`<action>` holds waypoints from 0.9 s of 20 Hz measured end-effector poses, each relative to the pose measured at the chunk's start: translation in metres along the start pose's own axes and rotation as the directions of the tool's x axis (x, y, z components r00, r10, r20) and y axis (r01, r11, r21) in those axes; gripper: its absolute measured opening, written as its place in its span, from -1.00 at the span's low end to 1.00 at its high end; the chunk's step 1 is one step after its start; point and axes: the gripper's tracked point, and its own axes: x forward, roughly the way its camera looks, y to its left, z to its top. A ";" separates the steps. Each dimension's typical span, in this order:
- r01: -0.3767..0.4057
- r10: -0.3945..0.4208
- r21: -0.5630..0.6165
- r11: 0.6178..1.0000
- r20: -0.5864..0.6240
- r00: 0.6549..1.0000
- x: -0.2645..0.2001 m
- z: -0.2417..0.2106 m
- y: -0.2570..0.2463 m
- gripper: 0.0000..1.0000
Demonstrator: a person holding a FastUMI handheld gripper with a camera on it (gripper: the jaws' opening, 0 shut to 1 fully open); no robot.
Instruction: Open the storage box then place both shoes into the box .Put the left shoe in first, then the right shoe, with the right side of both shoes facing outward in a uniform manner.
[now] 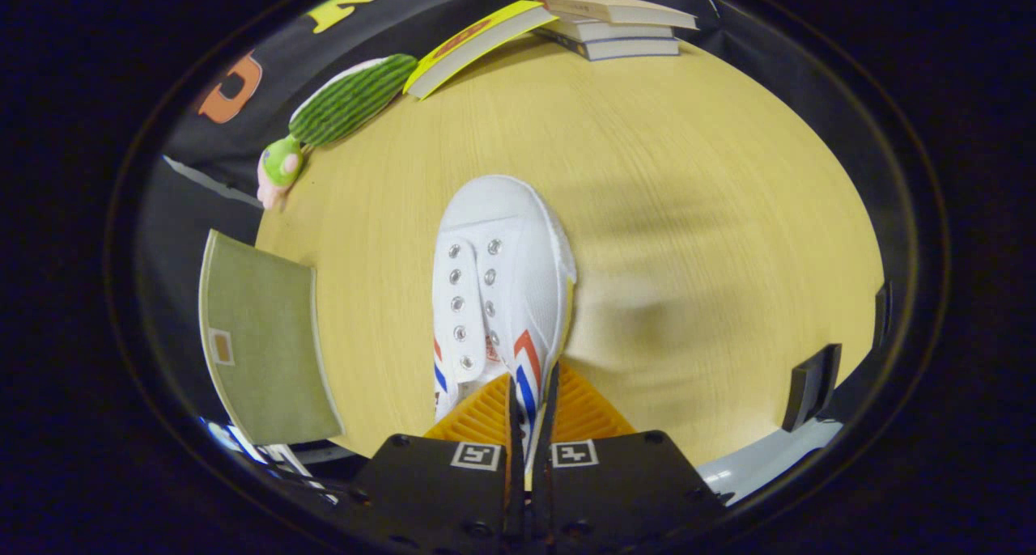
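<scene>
The fingers (534,409) are squeezed tight on the side of the white shoe (498,280), holding it up above the wooden surface (688,175). The carrying step looks under way. Next, I think, the shoe must go to the green box (263,345), just left of the shoe. Books (615,25) and a green toy (348,102) sit far beyond the shoe

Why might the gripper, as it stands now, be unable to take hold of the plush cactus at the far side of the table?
Probably it can't: the gripper is shut on the side wall of the white shoe, so its fingers are occupied. The plush cactus lies well beyond them at the table edge.
</scene>
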 end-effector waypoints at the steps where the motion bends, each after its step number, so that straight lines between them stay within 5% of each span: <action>1: -0.012 0.012 0.017 1.000 -0.005 1.000 -0.002 -0.003 0.002 -0.84; 7: -0.148 0.149 0.098 0.984 -0.010 0.989 -0.042 -0.021 0.060 -0.85; 18: -0.397 0.406 -0.110 0.911 0.069 0.911 -0.164 -0.034 0.277 -0.85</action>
